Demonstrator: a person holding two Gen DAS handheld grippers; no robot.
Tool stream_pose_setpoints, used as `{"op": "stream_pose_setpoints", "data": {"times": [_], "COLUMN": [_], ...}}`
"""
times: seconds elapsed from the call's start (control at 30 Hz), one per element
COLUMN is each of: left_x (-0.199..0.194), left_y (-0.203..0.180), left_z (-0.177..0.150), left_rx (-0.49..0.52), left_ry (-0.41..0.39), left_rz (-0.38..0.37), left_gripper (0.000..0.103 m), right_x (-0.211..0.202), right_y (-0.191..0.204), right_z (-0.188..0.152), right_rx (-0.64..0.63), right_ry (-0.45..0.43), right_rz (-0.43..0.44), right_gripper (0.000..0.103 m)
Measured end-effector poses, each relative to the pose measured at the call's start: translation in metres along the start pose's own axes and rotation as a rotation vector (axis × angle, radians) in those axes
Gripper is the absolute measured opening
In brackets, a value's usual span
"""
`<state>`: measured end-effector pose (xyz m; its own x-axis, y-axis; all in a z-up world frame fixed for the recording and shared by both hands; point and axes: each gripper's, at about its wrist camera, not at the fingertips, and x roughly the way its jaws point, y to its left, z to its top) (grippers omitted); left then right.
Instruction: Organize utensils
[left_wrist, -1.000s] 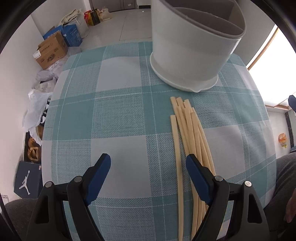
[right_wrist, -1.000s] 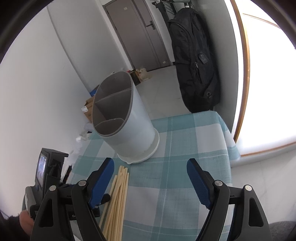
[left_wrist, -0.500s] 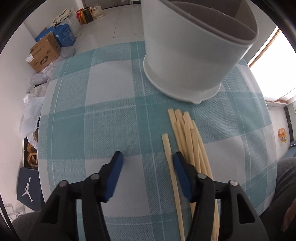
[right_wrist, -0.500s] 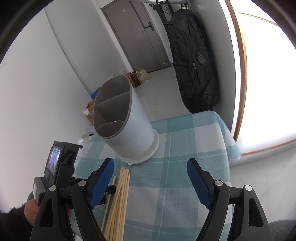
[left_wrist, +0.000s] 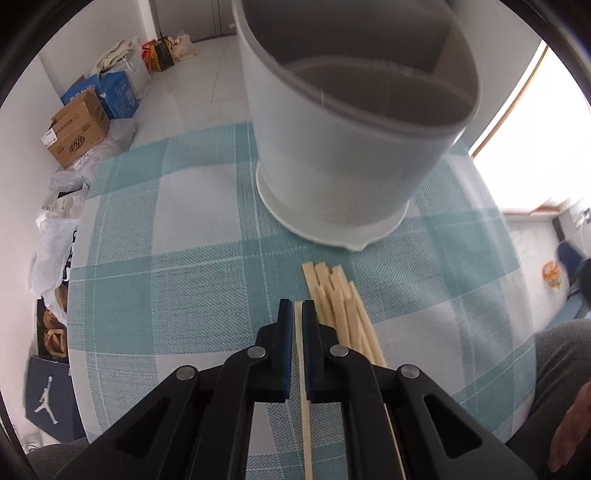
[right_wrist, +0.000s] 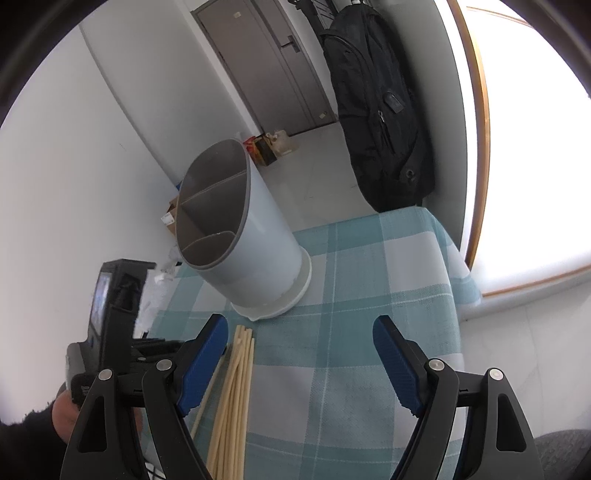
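Beside six loose chopsticks (left_wrist: 345, 306), left gripper (left_wrist: 294, 314) pinches one chopstick (left_wrist: 303, 406)

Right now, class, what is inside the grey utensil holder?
The utensil holder shows grey dividers splitting it into compartments, with no utensil poking above the rim. The compartment floors are hidden by the walls. The chopsticks lie outside on the tablecloth.

Teal-checked tablecloth (left_wrist: 177, 229), grey divided utensil holder (left_wrist: 343, 155) standing, pale chopsticks (left_wrist: 343, 310) bundled beside it

Black backpack (right_wrist: 380, 110), cardboard box (left_wrist: 75, 133), door (right_wrist: 266, 70)
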<state>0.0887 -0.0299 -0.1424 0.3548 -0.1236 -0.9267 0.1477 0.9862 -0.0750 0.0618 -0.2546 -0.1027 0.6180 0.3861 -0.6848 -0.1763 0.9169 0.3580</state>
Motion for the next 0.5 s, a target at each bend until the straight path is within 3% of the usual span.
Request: {"op": "stream_pose_setpoints", "data": {"times": [0.3,0.5], "left_x": [-0.052,-0.065], "left_y": [-0.001,0.03], "left_z": [-0.012,-0.004], "left_rx": [-0.056,-0.14], "left_ry": [-0.191,-0.308], "left_rz": [-0.052,-0.12], "left_gripper": [0.001,0.001], "right_x": [0.022,0.033], "right_y": [0.007,0.018], "right_z": [-0.016,-0.022], "right_rx": [0.006,0.044], "right_ry": [0.113,0.189], "right_rz": [0.021,0.062], "right_gripper": [0.059,0.049]}}
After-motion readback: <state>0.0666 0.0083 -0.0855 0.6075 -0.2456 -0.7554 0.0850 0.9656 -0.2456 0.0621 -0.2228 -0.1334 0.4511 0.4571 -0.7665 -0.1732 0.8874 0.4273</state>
